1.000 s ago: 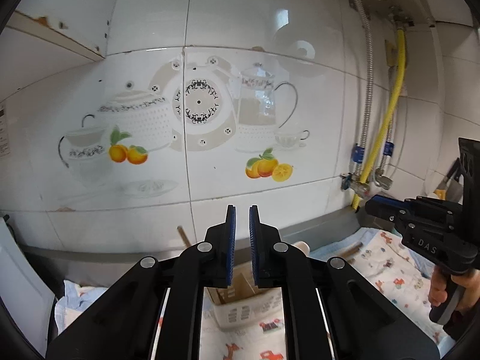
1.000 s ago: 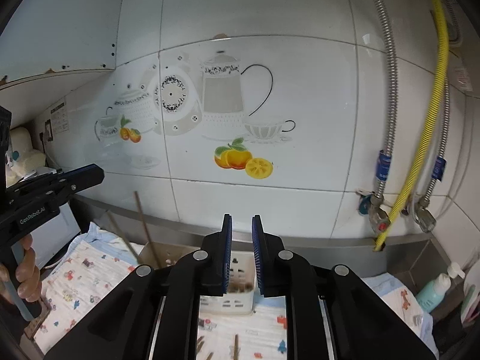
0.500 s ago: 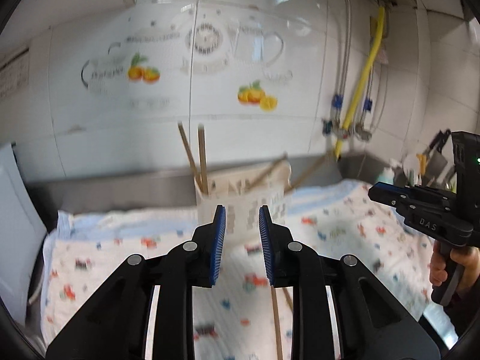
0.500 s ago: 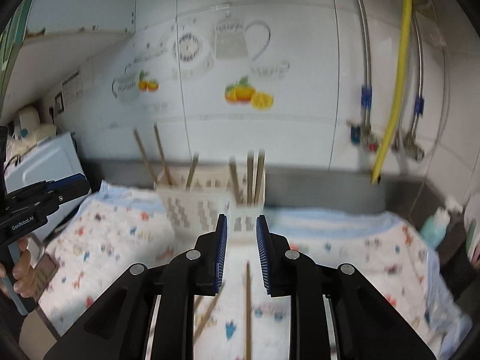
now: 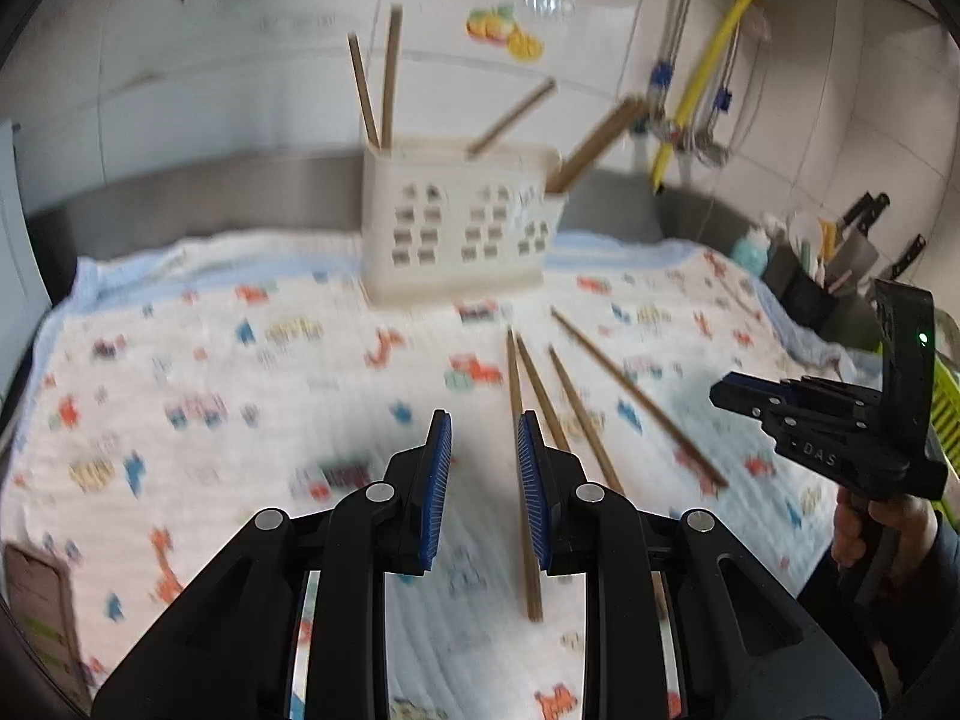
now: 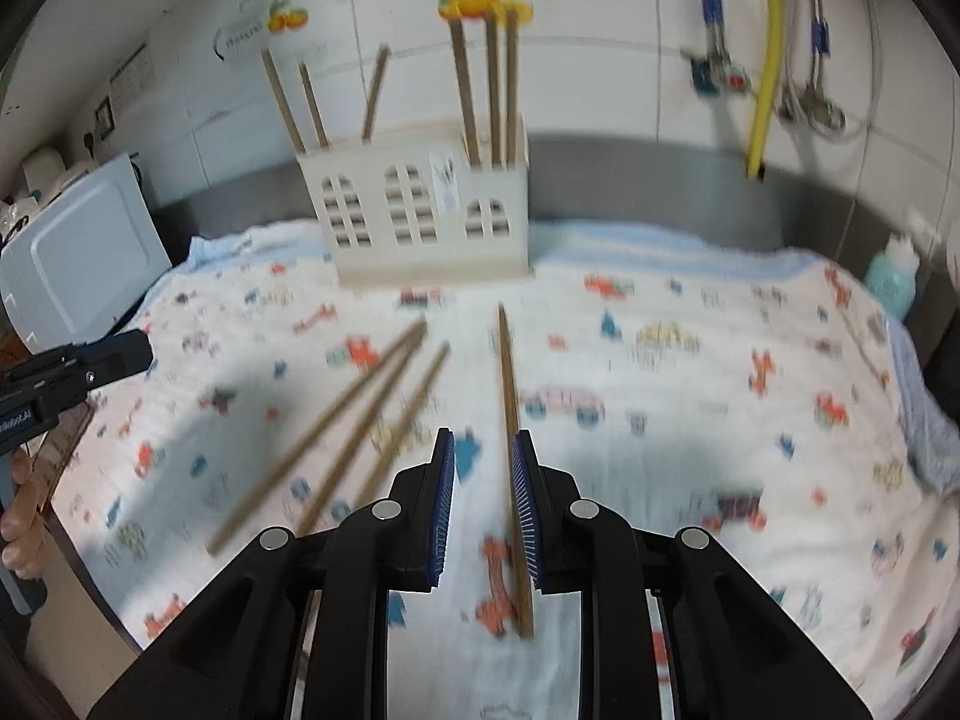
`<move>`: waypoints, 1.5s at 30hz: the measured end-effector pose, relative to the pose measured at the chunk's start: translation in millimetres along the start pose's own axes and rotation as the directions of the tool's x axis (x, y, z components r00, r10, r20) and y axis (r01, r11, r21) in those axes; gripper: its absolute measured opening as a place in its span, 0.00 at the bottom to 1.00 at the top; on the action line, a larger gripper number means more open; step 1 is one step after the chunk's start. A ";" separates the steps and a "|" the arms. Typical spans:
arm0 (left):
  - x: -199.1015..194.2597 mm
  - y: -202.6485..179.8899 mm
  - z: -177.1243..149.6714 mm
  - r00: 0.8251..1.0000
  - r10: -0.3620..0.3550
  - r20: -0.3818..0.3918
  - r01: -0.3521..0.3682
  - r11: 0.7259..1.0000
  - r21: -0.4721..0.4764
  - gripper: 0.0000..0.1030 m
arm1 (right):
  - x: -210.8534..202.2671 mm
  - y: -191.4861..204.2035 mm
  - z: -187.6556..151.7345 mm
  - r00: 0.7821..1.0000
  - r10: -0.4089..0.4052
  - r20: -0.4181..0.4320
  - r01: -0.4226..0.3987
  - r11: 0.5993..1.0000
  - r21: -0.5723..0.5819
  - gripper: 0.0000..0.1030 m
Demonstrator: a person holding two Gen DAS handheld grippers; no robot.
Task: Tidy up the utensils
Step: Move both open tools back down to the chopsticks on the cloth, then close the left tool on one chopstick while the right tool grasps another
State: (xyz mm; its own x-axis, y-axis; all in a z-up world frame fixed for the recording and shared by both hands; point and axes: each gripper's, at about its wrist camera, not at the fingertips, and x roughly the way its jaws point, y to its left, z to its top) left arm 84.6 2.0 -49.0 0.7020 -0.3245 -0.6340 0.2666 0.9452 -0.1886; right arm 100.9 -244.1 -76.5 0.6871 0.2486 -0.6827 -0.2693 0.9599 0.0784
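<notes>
Six brown wooden chopsticks stand in the cream plastic perforated utensil holder at twelve o'clock: three lean in its left compartment, three stand upright in its right. Four loose chopsticks lie on the cartoon-print cloth covering the desk. Left gripper and right gripper are each slightly spread, pinching nothing.

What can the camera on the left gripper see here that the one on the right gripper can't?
Only the left wrist view shows the dark knife rack at the right edge and the right gripper from outside. Only the right wrist view shows the white appliance at the left and the left gripper. Both show the utensil holder with upright chopsticks, four loose chopsticks on the patterned cloth, and the yellow hose.
</notes>
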 end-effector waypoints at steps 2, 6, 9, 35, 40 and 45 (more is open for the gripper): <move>3.5 -1.0 -8.9 1.000 -0.001 -0.017 0.001 1.000 -0.003 0.23 | 4.1 -3.3 -8.0 1.000 -0.008 -0.017 0.008 1.000 0.006 0.19; 15.9 -5.5 -25.8 0.998 -0.023 -0.064 0.023 1.000 -0.013 0.33 | 13.8 -7.1 -20.5 0.998 -0.010 -0.054 0.011 1.000 0.012 0.19; 22.6 -8.9 -34.7 0.996 -0.029 -0.087 0.028 1.000 -0.011 0.33 | 18.3 -8.6 -24.2 0.998 -0.011 -0.068 0.012 1.000 0.013 0.19; 58.4 -25.9 -51.3 0.990 -0.017 -0.143 0.023 0.999 0.040 0.17 | 35.7 -10.1 -40.8 0.992 -0.051 -0.114 0.049 0.999 -0.023 0.07; 65.3 -25.3 -52.8 0.987 -0.005 -0.162 0.012 0.999 0.039 0.15 | 35.8 -10.5 -41.4 0.992 -0.050 -0.112 0.048 0.999 -0.020 0.07; 71.8 -33.1 -55.5 0.983 0.011 -0.186 0.000 0.998 0.060 0.15 | 35.8 -11.0 -41.7 0.992 -0.054 -0.111 0.052 0.998 -0.023 0.07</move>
State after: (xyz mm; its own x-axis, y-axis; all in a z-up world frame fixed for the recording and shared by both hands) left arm 89.6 -50.5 -130.0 0.5701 -0.3012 -0.7644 0.3059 0.9413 -0.1428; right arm 100.2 -251.2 -132.1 0.6213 0.1802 -0.7625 -0.2489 0.9682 0.0261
